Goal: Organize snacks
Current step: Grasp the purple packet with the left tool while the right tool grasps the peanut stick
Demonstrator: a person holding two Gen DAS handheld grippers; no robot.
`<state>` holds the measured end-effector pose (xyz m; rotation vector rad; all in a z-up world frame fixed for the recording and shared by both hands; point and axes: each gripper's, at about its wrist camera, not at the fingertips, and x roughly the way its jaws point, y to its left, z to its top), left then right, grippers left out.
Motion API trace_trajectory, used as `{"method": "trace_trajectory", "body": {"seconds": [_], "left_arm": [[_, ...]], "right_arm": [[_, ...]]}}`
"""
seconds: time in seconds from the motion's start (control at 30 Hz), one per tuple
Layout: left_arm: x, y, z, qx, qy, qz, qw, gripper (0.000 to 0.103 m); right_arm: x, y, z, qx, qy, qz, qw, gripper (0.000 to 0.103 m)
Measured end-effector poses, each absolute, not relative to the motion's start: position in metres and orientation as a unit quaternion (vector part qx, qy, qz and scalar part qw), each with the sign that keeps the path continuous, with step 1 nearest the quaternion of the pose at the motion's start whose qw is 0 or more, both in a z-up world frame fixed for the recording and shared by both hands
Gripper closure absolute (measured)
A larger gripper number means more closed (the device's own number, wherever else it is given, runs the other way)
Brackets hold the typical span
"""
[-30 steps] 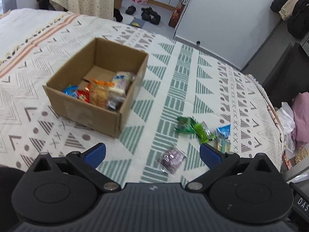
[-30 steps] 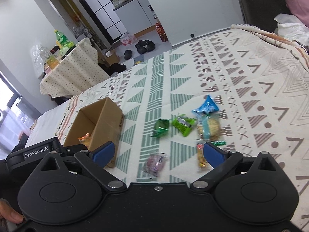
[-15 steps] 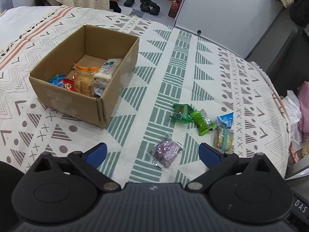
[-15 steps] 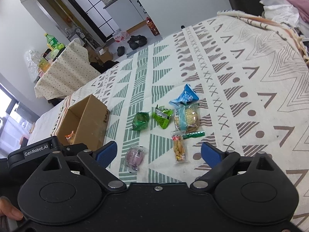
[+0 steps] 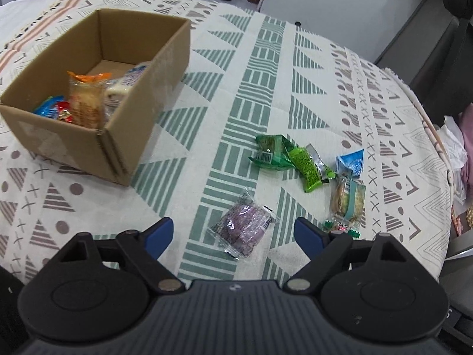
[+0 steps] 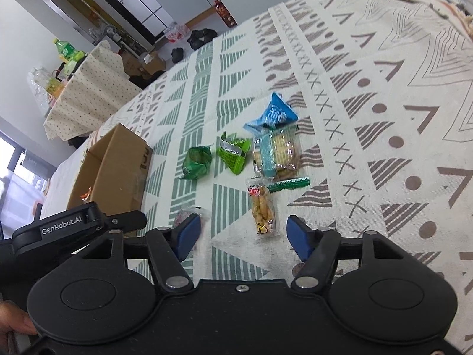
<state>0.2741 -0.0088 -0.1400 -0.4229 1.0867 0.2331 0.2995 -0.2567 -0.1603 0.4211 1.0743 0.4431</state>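
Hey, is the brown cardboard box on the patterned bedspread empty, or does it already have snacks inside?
Partly filled. The brown cardboard box is open-topped and holds several wrapped snacks bunched at one end, with bare cardboard floor showing at the other end.

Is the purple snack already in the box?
No, the purple snack lies on the cloth outside the box.

We see a matt brown cardboard box (image 5: 142, 94) on a woven cloth (image 5: 266, 68) with a dull printed pattern. Right of the box, the purple snack (image 5: 244, 228) sits in clear, glossy crinkled film, and the green packets (image 5: 291, 159) shine like foil. Our grippers show matt black plastic with smooth blue pads (image 6: 298, 238).
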Motion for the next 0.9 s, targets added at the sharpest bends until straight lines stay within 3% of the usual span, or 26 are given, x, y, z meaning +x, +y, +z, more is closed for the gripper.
{"method": "trace_trajectory", "body": {"seconds": [0.13, 0.3, 0.4, 0.67, 0.9], "left_arm": [[0.283, -0.011, -0.152, -0.196, 0.524, 0.102, 0.822, 0.021], [0.295, -0.016, -0.168, -0.19, 0.548, 0.091, 0.809, 0.037], [0.3, -0.019, -0.176, -0.176, 0.561, 0.088, 0.804, 0.04], [0.311, -0.021, -0.187, -0.166, 0.567, 0.085, 0.802, 0.041], [0.316, -0.021, -0.194, -0.162, 0.577, 0.082, 0.796, 0.052]], "right_arm": [[0.306, -0.254, -0.17, 0.198, 0.514, 0.206, 0.809, 0.042], [0.315, -0.251, -0.181, 0.196, 0.524, 0.205, 0.803, 0.047], [0.319, -0.25, -0.187, 0.196, 0.531, 0.205, 0.798, 0.053], [0.329, -0.24, -0.197, 0.186, 0.542, 0.206, 0.793, 0.057], [0.336, -0.231, -0.201, 0.175, 0.551, 0.195, 0.793, 0.066]]}}
